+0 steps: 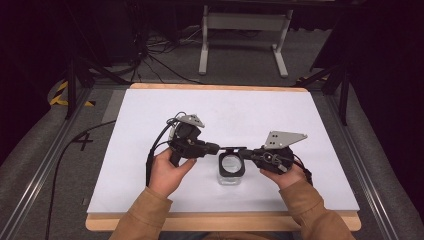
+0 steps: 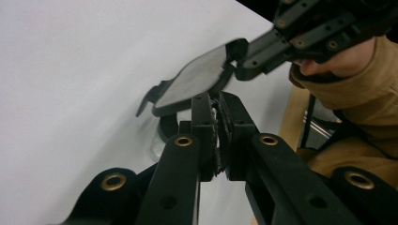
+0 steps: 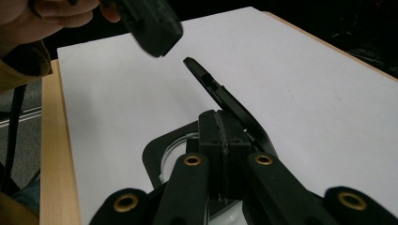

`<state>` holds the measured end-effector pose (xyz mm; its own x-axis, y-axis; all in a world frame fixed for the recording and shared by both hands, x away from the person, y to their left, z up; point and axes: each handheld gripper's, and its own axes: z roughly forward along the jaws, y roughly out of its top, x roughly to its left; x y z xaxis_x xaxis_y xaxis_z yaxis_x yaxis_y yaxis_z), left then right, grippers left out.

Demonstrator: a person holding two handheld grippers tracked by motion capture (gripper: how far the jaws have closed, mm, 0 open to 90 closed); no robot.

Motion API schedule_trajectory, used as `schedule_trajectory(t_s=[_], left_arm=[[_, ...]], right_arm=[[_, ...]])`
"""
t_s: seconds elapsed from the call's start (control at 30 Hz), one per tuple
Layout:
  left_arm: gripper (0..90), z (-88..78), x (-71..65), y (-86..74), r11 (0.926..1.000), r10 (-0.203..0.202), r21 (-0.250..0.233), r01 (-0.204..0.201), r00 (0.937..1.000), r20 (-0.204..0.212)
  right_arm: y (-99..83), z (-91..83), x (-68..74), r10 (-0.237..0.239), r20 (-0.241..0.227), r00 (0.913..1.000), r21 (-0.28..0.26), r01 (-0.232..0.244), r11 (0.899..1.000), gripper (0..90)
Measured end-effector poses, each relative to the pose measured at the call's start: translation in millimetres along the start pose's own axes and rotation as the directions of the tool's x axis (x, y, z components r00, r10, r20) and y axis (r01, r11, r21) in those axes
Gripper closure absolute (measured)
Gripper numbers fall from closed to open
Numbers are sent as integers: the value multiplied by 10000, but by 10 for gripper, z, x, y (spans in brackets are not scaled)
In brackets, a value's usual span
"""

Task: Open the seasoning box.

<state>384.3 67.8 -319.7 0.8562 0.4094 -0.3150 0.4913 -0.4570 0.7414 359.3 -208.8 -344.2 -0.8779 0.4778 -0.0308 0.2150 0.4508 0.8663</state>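
A small clear container (image 1: 231,171) with a black rim stands near the table's front middle. Its hinged black lid (image 1: 232,149) is swung up, its flat inner face (image 2: 192,77) tilted in the left gripper view. My right gripper (image 1: 246,151) comes in from the right, shut on the lid's edge (image 3: 220,93); the container rim (image 3: 164,154) lies just below its jaws (image 3: 224,123). My left gripper (image 1: 218,148) comes from the left, jaws almost together with nothing between them (image 2: 217,101), close to the lid but apart from it.
The white table sheet (image 1: 150,130) has a wooden edge (image 1: 220,222) at the front. Metal rails (image 1: 45,165) run along both sides. Beyond the far edge are a white stand (image 1: 245,35) and floor cables (image 1: 160,55).
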Motion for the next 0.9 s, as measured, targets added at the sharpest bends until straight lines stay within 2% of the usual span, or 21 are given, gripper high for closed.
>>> schedule_trajectory(t_s=[0.17,0.23,0.27,0.4,0.6,0.73,0.83,0.9], left_arm=[[840,82,-58,-38,9997,144,210,-147,9998,137],[840,139,-69,-52,9986,313,413,-320,9994,171],[841,168,-73,-61,9985,268,483,-276,9995,157],[867,298,-46,-97,9959,372,815,-390,9990,241],[885,425,-17,-132,9926,311,1163,-356,9987,401],[890,521,2,-158,9855,217,1669,-311,9981,574],[892,554,1,-167,9821,242,1853,-352,9978,611],[893,560,1,-168,9823,171,1851,-300,9974,706]], right_arm=[[32,32,-38,51,-59,10000,-151,-52,9999,894],[35,47,-66,190,-182,9997,-286,-195,9994,894],[35,53,-85,269,-225,9994,-347,-277,9990,894],[33,65,-136,415,-215,9989,-474,-425,9980,894],[28,105,-209,528,-52,9986,-678,-531,9963,894],[26,129,-248,588,33,9983,-802,-584,9951,894],[28,147,-279,639,60,9979,-879,-631,9941,894],[28,159,-294,657,124,9978,-907,-643,9938,894]])
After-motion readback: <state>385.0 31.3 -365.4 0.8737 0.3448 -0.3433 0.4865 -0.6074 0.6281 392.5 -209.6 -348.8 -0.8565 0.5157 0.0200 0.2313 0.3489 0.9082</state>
